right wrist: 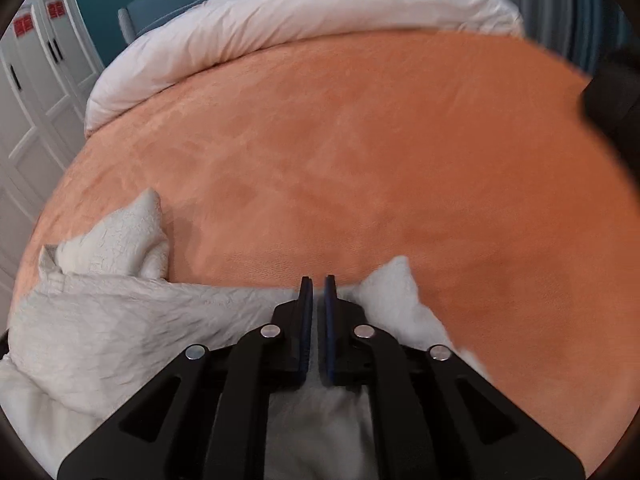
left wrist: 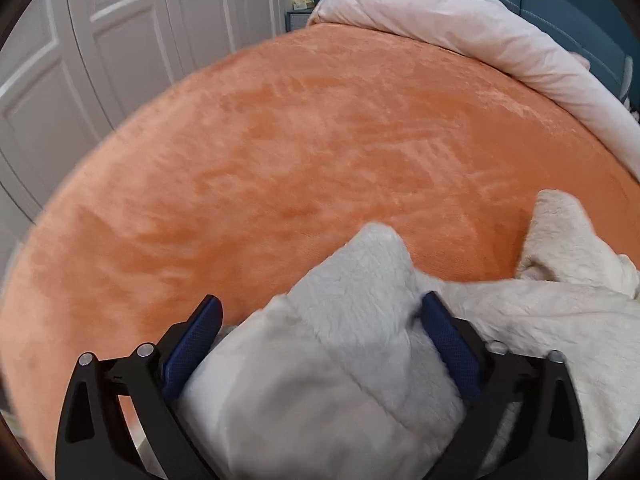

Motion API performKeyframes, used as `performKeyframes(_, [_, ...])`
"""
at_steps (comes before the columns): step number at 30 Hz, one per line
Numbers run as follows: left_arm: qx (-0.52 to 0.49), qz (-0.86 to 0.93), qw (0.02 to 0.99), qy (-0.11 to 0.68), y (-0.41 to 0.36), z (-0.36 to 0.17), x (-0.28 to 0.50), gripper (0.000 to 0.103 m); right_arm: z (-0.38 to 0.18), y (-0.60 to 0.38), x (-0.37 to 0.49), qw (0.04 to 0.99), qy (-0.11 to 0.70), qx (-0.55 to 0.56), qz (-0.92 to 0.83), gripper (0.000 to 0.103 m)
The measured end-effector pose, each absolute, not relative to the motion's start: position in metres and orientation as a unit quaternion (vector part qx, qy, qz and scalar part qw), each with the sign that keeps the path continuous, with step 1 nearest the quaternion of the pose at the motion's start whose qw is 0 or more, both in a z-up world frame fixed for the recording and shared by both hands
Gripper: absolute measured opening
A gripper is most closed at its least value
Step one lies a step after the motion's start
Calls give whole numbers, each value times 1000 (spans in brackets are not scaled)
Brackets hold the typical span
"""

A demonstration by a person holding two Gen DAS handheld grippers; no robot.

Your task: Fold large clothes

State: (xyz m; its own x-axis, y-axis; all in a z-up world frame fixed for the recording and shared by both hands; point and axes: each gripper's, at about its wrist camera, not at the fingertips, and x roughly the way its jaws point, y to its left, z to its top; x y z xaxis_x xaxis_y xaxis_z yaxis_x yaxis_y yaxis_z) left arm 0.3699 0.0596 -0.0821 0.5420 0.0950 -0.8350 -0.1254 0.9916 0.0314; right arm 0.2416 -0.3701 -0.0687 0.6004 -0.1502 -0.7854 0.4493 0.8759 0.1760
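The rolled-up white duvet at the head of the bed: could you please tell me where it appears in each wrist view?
Left wrist view: the white duvet arcs across the upper right, beyond the orange blanket.
Right wrist view: the white duvet runs along the top, from the upper left to the right.
Shared landmark: the cream fleece garment lying at the near edge in both.

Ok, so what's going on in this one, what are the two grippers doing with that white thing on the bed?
A person with two handheld grippers is folding a white fleecy garment on an orange blanket. The right gripper is nearly shut, pinching the garment's edge. The left gripper stands wide, with a thick fold between its fingers; whether they press on it is unclear. A sleeve lies spread toward the rolled white duvet at the head.
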Motion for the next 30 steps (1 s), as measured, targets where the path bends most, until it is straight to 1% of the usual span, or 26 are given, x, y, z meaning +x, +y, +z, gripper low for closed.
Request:
performKeyframes(1, [-25, 51, 888, 457, 59, -61, 356, 93, -47, -361, 231, 893, 382, 184, -151, 10])
performKeyframes(3, [-49, 17, 902, 429, 53, -30, 332, 95, -11, -332, 215, 917, 346, 164, -114, 12])
performKeyframes(5, [-55, -14, 909, 413, 37, -9, 313, 95, 4, -295, 211, 925, 344, 143, -70, 14])
performKeyframes(7, [-42, -50, 906, 419, 9, -4, 300, 95, 0, -265, 217, 923, 364, 124, -37, 14])
performKeyframes(10, [22, -70, 901, 427, -33, -17, 289, 96, -22, -225, 229, 915, 396, 68, -20, 13])
performKeyframes(12, [69, -57, 900, 427, -52, -36, 287, 96, -39, -216, 235, 911, 409, 51, -30, 13])
performKeyframes(14, [61, -48, 896, 437, -53, -52, 290, 98, -50, -226, 237, 908, 410, 84, -25, 12])
performKeyframes(17, [39, -45, 896, 440, -49, -63, 294, 98, -64, -237, 236, 905, 408, 119, -16, 12])
performKeyframes(22, [73, -19, 907, 414, -63, -76, 290, 98, -77, -224, 235, 913, 397, 84, -38, 12])
performKeyframes(30, [92, 0, 913, 396, -74, -86, 285, 98, -87, -218, 237, 917, 390, 67, -46, 12])
